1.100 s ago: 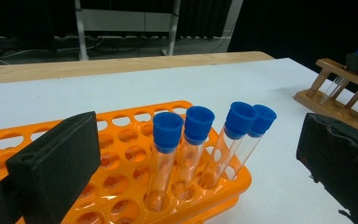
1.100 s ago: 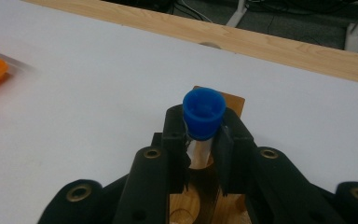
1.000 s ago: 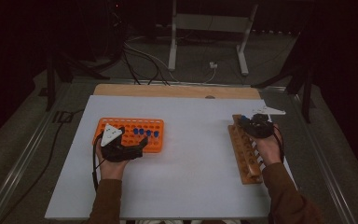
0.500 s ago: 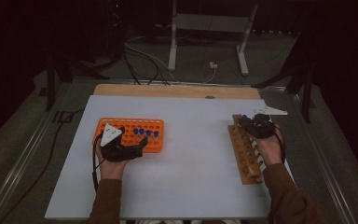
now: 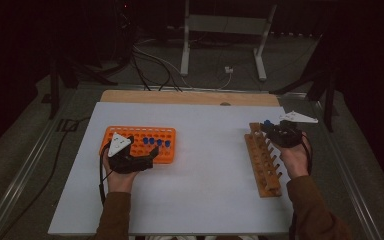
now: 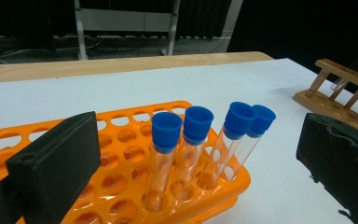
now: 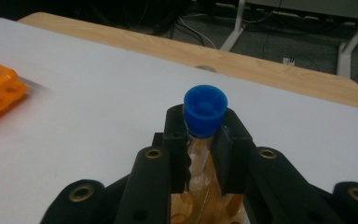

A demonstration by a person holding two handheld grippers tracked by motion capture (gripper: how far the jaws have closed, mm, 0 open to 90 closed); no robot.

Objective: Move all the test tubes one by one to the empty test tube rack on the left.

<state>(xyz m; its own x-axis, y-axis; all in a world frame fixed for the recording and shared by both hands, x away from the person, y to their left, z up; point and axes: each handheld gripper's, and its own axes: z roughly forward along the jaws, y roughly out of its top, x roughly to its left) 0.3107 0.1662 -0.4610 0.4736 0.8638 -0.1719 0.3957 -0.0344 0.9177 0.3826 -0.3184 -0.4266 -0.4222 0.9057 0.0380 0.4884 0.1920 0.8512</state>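
Observation:
An orange tube rack lies left of centre on the white table, with several blue-capped glass tubes standing in its near-right holes. My left gripper rests at the rack's front edge, open, its jaws wide on either side of those tubes. On the right lies a wooden tube rack. My right gripper is over that rack's far end, shut on a blue-capped tube held upright just under its cap.
A bare wooden strip borders the table's far edge. Beyond it the dark floor holds cables and a white metal stand. The white tabletop lies bare between the two racks.
The right gripper with its tube has shifted slightly over the wooden rack's far end. The left gripper has stayed at the orange rack.

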